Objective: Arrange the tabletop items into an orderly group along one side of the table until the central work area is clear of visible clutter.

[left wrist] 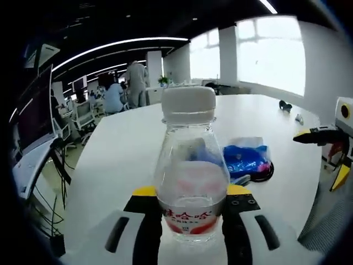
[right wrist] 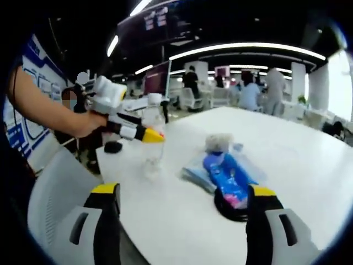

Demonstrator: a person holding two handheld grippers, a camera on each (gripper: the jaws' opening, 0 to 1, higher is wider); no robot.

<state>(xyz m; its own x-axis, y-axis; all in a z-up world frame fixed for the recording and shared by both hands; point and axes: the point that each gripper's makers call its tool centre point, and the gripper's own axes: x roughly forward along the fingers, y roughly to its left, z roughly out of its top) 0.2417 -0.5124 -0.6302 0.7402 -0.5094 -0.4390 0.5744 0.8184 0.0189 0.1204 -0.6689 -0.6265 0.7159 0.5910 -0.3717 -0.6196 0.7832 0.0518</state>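
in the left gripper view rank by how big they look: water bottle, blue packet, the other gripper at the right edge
1. water bottle, between the left gripper's fingers; nearness inflates it.
2. blue packet and right gripper: look alike, unranked, gripper partly cut off.

Open office. Dark ceiling [left wrist: 138, 16] with long curved light strips [right wrist: 248, 48]. Large bright windows [left wrist: 270, 52] beside white wall. White table [left wrist: 121, 143]. Desks with monitors [right wrist: 157, 77], office chairs [left wrist: 83, 113], people standing far back.
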